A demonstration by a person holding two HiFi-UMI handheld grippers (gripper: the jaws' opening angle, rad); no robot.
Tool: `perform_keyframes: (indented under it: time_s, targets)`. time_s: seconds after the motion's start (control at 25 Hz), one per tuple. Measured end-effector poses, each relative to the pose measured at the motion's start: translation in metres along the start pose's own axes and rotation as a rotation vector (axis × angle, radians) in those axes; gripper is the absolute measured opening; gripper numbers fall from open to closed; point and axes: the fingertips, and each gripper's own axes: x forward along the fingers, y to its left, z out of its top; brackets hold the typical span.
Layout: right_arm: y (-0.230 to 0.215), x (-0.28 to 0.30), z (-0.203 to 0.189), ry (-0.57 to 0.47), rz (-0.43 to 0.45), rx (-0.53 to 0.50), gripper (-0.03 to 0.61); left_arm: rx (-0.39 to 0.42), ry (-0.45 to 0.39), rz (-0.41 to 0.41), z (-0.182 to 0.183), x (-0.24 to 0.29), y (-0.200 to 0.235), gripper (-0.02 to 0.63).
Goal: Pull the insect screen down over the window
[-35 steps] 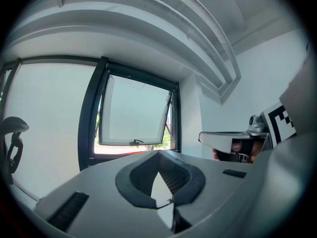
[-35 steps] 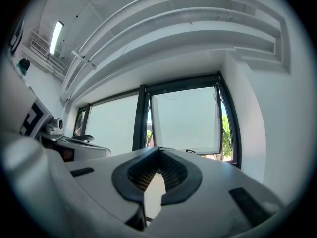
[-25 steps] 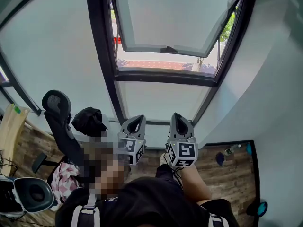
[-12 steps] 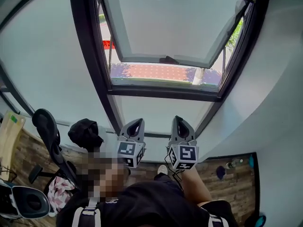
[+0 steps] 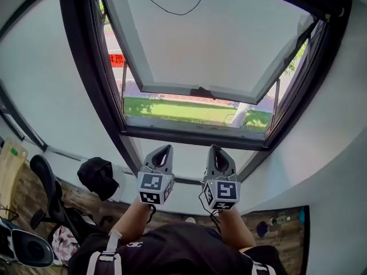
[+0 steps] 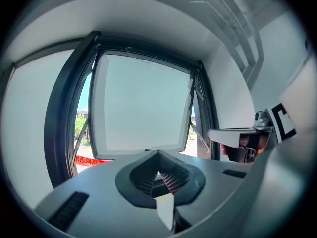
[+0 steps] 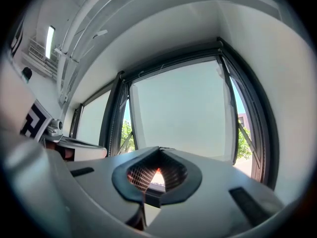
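The dark-framed window (image 5: 92,96) fills the head view, and its glazed sash (image 5: 206,44) is swung open outward, with a small handle (image 5: 203,91) on its lower edge. A thin cord (image 5: 172,7) loops at the top of the opening. No screen covers the opening. My left gripper (image 5: 165,149) and right gripper (image 5: 213,149) are held side by side below the sill and point at the window. Both are shut and empty. In the left gripper view the shut jaws (image 6: 158,155) face the sash (image 6: 143,103). The right gripper view shows the same (image 7: 159,151).
An office chair (image 5: 49,193) and a black bundle (image 5: 97,176) stand at the lower left by the wall. A wooden board (image 5: 8,171) leans at the far left. A bottle (image 5: 279,217) and a dark blue item (image 5: 261,228) lie on the wood floor at the right.
Both grippers have moved side by side toward the window, which now looks larger and nearer. The chair and bundle have slid toward the lower left of the view.
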Motion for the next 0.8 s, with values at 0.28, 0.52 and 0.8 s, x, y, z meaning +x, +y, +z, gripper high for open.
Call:
perform_keyframes:
  time_s: [0.28,0.52,0.8]
  targets:
    - [-0.045,0.06,-0.003,0.007,0.027,0.003,0.005,-0.007,0.005,0.03,0.007,0.068,0.005,0.012]
    - [-0.056,0.096,-0.005,0.011,0.021,0.009,0.005,0.001,0.03,0.036,0.003,0.099,0.026,0.012]
    - [-0.056,0.115,-0.007,0.02,0.013,-0.05,0.005,0.07,0.035,0.059,0.012,0.113,0.063,0.012]
